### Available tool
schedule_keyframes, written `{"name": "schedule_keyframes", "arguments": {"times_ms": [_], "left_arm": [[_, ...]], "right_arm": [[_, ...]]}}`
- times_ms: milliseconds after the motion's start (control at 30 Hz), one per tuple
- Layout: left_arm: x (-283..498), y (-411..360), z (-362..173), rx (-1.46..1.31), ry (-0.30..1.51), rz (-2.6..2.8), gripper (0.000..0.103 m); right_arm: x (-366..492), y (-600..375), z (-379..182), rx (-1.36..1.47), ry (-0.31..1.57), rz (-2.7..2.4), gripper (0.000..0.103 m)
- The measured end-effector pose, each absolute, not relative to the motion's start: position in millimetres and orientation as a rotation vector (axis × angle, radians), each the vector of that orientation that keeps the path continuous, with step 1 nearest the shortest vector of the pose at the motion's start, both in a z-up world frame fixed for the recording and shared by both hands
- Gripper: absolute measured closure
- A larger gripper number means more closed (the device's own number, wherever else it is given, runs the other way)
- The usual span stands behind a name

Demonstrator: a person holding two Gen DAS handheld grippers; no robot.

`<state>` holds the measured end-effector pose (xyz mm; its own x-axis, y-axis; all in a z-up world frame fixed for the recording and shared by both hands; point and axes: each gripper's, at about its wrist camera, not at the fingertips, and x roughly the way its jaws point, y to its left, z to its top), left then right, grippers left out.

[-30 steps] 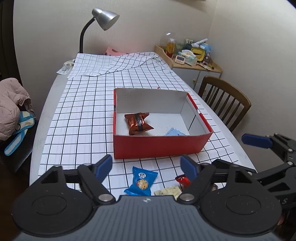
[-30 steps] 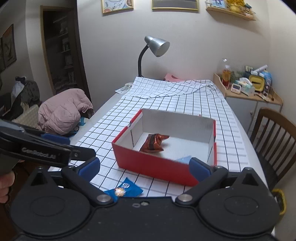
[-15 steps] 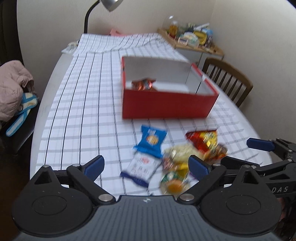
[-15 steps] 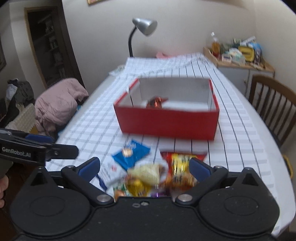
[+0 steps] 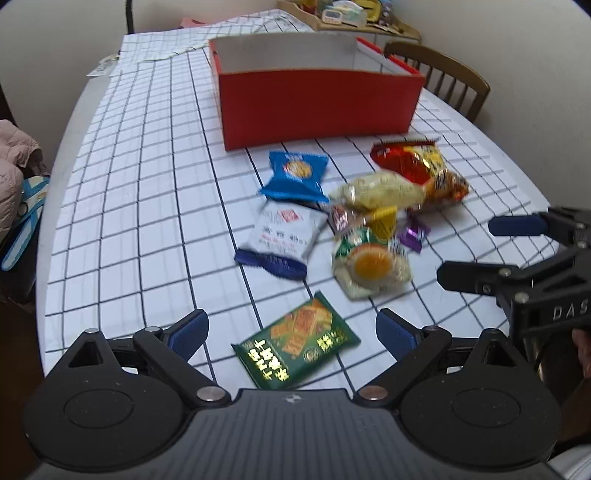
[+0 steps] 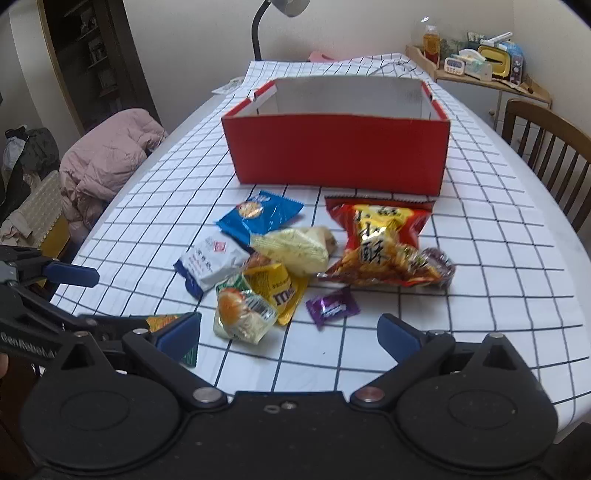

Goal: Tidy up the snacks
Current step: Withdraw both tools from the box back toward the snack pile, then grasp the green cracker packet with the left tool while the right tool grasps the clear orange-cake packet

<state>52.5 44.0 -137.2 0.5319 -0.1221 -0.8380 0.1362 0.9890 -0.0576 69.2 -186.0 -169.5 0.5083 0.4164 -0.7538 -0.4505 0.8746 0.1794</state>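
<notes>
A red box (image 5: pixel 317 99) (image 6: pixel 340 151) stands on the checked tablecloth; its inside is hidden from here. In front of it lie several snack packets: a blue one (image 5: pixel 295 177) (image 6: pixel 260 214), a white one (image 5: pixel 284 236), a pale yellow one (image 6: pixel 295 247), a red and yellow bag (image 6: pixel 384 240), a small purple one (image 6: pixel 332 306), a clear orange-filled one (image 5: pixel 369 266) (image 6: pixel 240 314). A green packet (image 5: pixel 295 343) lies between my left gripper's (image 5: pixel 291 332) open fingers. My right gripper (image 6: pixel 288 336) is open and empty, near the purple packet.
A wooden chair (image 6: pixel 546 147) stands at the table's right side. A pink jacket (image 6: pixel 107 162) lies on a seat at the left. A lamp (image 6: pixel 273 26) and a cluttered shelf (image 6: pixel 476 66) are beyond the table's far end.
Both grippers have pulled back from the box and tilted down. The snack pile in front of the box has come into view, and the green packet now lies between the left fingers.
</notes>
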Motion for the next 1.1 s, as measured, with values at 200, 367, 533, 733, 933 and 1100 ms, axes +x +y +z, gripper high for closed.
{"name": "schedule_keyframes", "arguments": {"times_ms": [200, 367, 533, 733, 933, 1100], "left_arm": [[47.9, 39.2, -152.5, 0.07, 0.997, -0.216, 0.005], [51.3, 33.6, -162.4, 0.129, 1.008, -0.265, 0.005], [58.4, 32.9, -172.5, 0.165, 1.035, -0.282, 0.006], [61.8, 30.4, -179.3, 0.22, 1.047, -0.288, 0.011], [66.2, 27.8, -183.1, 0.241, 1.055, -0.293, 0.019], [68.0, 26.7, -180.2, 0.205, 1.067, -0.301, 0.04]], "right_arm": [[74.0, -177.8, -179.0, -0.051, 0.917, 0.546, 0.004], [80.6, -161.7, -185.1, -0.095, 0.93, 0.584, 0.01], [87.5, -148.4, -191.6, -0.133, 0.933, 0.611, 0.022], [91.6, -134.6, -201.1, -0.191, 0.939, 0.635, 0.028], [93.7, -128.2, -209.2, -0.218, 0.96, 0.625, 0.038], [94.8, -130.9, -210.1, -0.199, 0.971, 0.632, 0.048]]}}
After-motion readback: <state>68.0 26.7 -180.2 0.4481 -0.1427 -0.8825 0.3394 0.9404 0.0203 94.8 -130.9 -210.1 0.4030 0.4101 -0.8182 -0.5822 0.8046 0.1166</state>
